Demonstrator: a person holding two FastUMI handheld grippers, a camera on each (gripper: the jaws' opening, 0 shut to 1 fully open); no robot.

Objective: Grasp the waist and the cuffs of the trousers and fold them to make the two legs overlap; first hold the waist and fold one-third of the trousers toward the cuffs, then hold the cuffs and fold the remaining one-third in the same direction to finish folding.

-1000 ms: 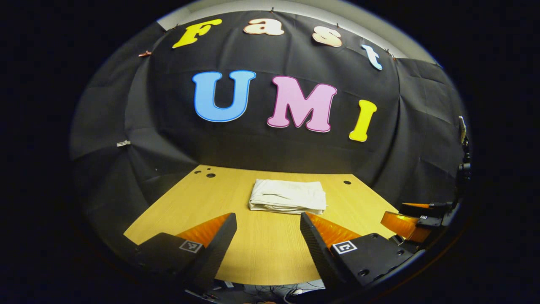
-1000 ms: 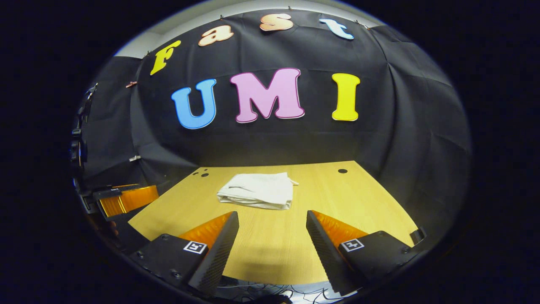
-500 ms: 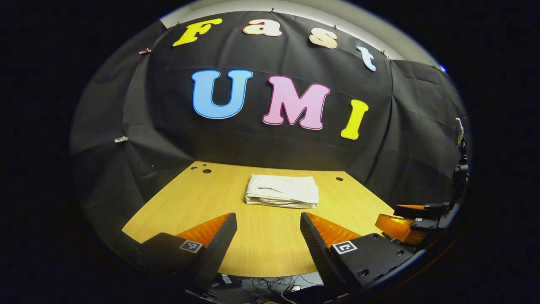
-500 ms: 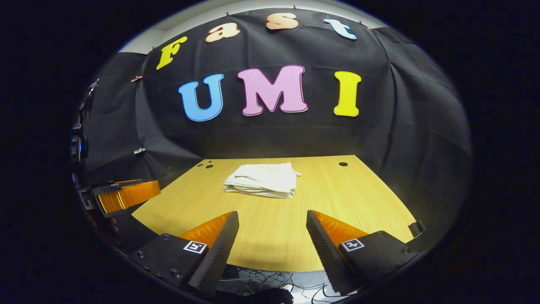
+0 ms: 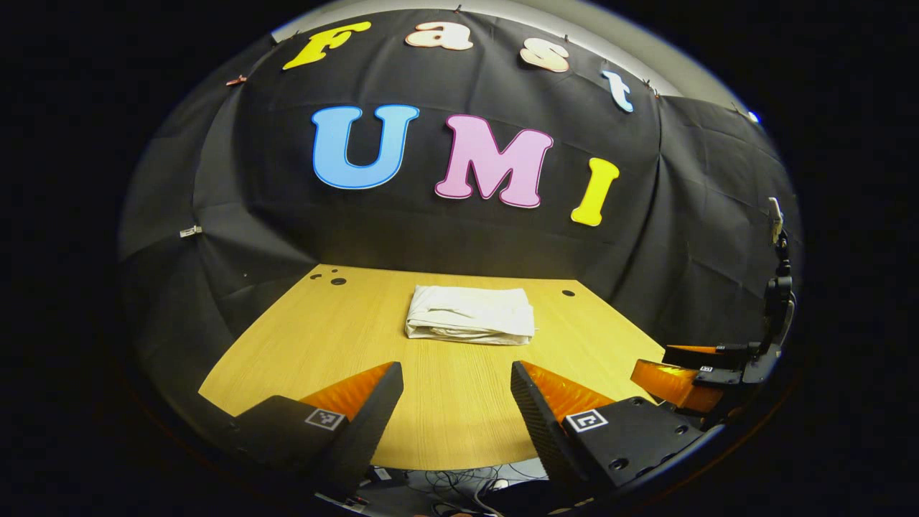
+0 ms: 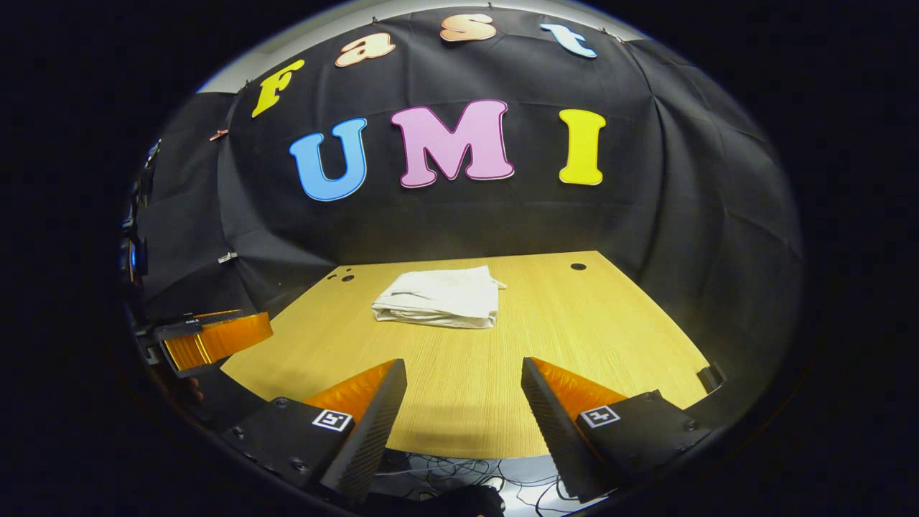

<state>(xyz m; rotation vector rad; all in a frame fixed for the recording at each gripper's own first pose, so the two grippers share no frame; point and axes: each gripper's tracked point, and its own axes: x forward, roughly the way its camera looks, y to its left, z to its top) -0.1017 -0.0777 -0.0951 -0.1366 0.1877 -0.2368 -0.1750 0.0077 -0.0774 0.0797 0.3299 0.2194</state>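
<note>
The trousers [image 5: 470, 314] lie well ahead of both sets of jaws as a compact white bundle on the counter [image 5: 309, 345], stacked in layers with their edges fairly square, so the folding looks done and the step in hand is judged to be drawing clear of the work. The left gripper [image 5: 456, 402] has its jaws spread and holds nothing, with bare counter between them; the right gripper [image 6: 464, 402] is the same, jaws wide and nothing pinched. In the left gripper view the right gripper sits off to the right of the jaws, low at the counter's near edge. To finish well, keep both sets of jaws spread and back them straight away from the bundle, above the counter, so nothing snags a loose corner or drags the top layer out of line
</note>
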